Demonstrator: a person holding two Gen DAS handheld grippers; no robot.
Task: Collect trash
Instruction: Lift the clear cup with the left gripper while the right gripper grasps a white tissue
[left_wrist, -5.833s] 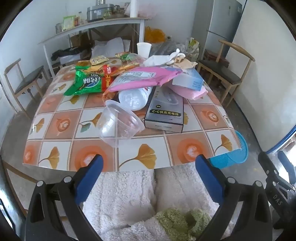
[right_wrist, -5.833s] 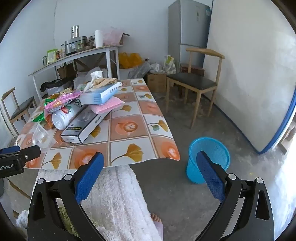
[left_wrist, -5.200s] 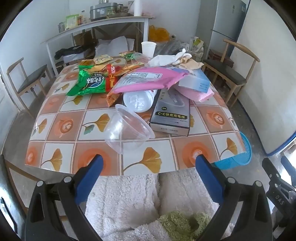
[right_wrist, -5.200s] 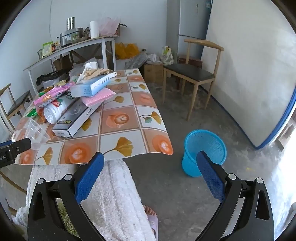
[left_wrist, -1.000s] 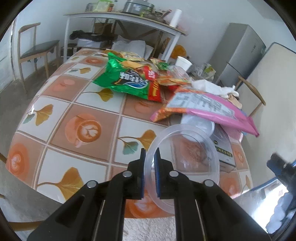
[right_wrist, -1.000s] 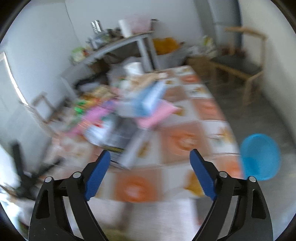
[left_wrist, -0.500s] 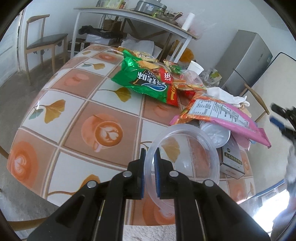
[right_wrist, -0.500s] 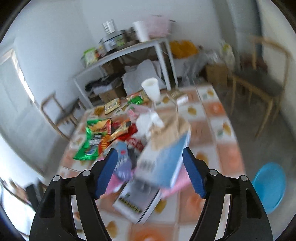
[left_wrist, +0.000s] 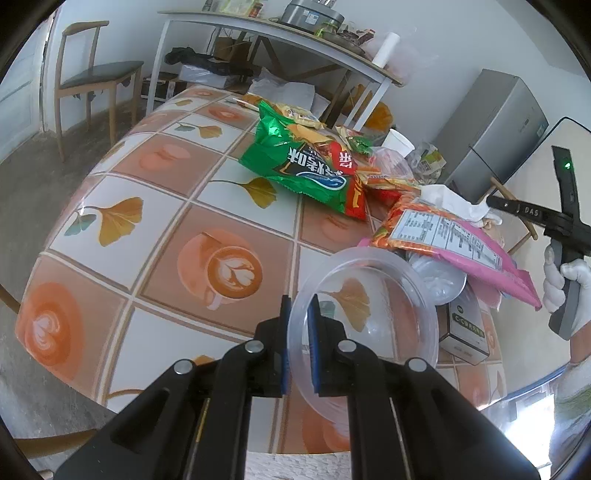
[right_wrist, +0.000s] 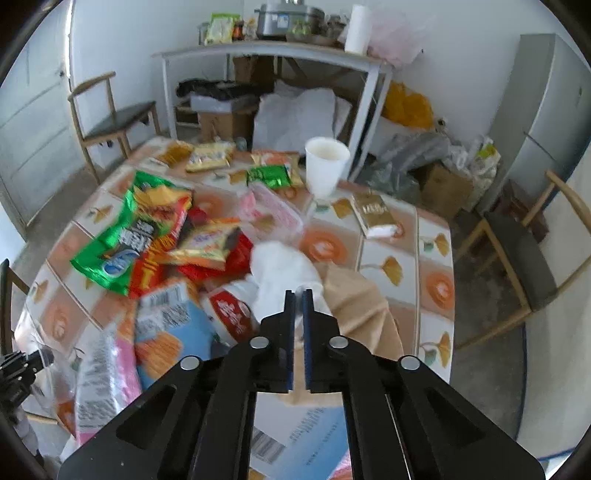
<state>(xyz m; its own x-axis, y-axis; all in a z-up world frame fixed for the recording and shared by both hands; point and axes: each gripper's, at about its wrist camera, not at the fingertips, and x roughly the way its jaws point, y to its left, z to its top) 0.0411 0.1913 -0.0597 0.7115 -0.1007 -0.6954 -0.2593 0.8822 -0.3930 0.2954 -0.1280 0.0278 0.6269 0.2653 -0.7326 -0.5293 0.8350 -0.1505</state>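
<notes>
Clear plastic bowl (left_wrist: 364, 317) rim-pinched in left claw (left_wrist: 298, 317); white tissue (right_wrist: 284, 273) clenched in right claw (right_wrist: 298, 295).

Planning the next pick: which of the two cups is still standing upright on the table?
The white paper cup at the table's far edge stands upright, untouched. The clear plastic cup is tipped, rim clamped in the left hand-held gripper.

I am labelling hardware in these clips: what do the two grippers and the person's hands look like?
Both the left gripper and the right gripper are black angular linkages with silver round pivot pins and flat blue finger pads. From the left wrist view, the right gripper's body is a black cross-shaped bar with white "DAS" lettering, a small green light and a grey handle. The right hand wears a white glove.
</notes>
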